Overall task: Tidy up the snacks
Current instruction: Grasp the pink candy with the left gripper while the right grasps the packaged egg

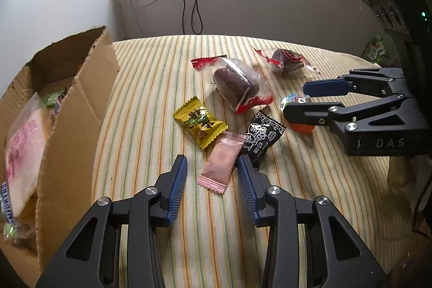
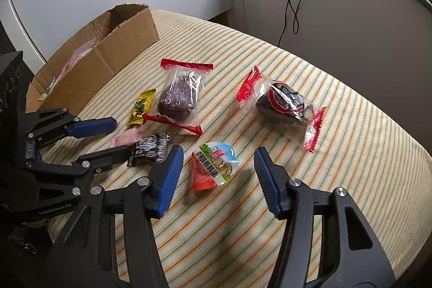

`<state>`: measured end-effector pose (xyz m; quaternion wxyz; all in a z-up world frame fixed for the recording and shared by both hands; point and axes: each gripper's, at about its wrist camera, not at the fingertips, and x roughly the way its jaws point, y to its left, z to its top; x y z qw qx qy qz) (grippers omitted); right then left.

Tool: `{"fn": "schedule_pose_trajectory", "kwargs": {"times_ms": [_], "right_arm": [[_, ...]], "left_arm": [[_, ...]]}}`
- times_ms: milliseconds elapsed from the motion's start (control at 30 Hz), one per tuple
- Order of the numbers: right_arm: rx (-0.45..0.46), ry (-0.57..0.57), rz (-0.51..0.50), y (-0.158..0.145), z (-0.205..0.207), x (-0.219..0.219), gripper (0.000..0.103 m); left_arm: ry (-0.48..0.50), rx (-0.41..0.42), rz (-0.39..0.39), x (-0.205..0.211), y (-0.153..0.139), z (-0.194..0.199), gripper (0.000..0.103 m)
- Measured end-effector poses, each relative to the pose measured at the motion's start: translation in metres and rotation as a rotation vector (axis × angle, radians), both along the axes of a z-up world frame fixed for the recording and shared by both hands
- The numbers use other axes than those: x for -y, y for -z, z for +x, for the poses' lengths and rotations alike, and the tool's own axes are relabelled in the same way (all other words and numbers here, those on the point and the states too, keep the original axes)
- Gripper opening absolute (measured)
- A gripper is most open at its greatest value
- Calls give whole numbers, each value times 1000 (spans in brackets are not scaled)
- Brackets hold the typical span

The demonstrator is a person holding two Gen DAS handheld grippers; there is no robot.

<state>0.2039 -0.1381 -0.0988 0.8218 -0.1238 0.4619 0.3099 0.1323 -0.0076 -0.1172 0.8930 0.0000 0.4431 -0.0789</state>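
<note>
Pink sachet [image 1: 220,161] lies diag btwn open left tongs [image 1: 212,168].

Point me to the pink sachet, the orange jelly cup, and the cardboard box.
pink sachet [image 1: 220,161], left wrist view, middle of the wrapper.
orange jelly cup [image 2: 216,165], right wrist view, printed lid.
cardboard box [image 1: 73,126], left wrist view, outer side wall.

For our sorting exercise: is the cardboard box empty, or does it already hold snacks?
Already holding snacks. The cardboard box is open-topped, and a pink-printed packet with other wrappers lies inside.
</note>
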Motion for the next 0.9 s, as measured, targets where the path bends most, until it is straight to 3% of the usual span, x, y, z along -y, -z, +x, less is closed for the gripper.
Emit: {"fn": "schedule_pose_trajectory", "kwargs": {"times_ms": [200,333,400,900], "right_arm": [[-7,-16,-16,8,5,-10,56],[7,-10,-35,10,6,-12,45],[7,-4,-38,9,6,-11,37],[32,21,-31,-6,-13,1,35]], "left_arm": [[5,-10,-27,-2,0,5,36],[25,-7,-28,1,0,2,19],[31,-3,-16,2,0,4,19],[31,27,-54,-2,-9,-9,18]]}}
